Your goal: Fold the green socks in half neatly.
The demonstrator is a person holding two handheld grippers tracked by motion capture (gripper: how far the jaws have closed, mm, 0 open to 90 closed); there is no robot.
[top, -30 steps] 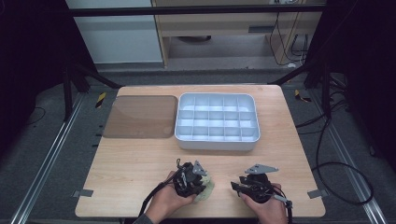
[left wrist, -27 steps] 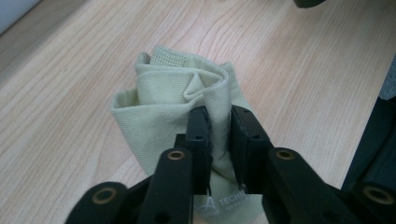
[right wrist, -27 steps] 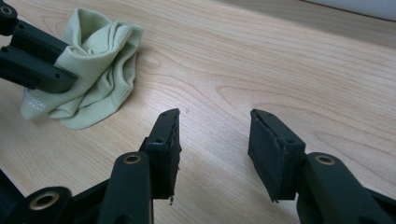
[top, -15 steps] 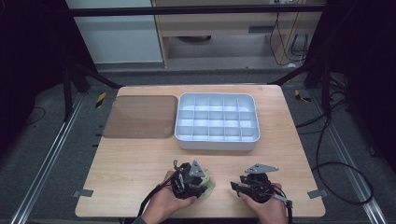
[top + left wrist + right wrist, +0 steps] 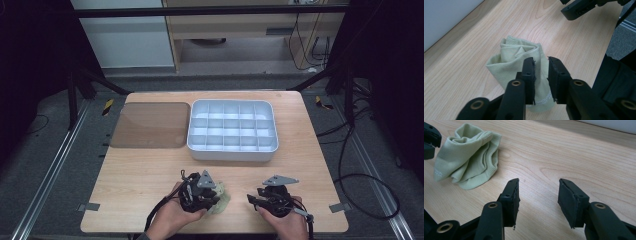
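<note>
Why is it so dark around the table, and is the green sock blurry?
In the high view, light falls on the wooden table while the floor around sits in deep shadow. In the left gripper view the sock looks sharp, its weave showing; in the right gripper view the near black jaws look slightly soft.

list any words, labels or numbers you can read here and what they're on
Pale green sock: a line of small white print near its toe end, reading roughly "TECHNOLOG..." in the left gripper view, partly hidden by the jaws and too small to read in full.
Same print in the right gripper view: too blurred to read.
Divided tray, brown lid, table: no text to be seen.
</note>
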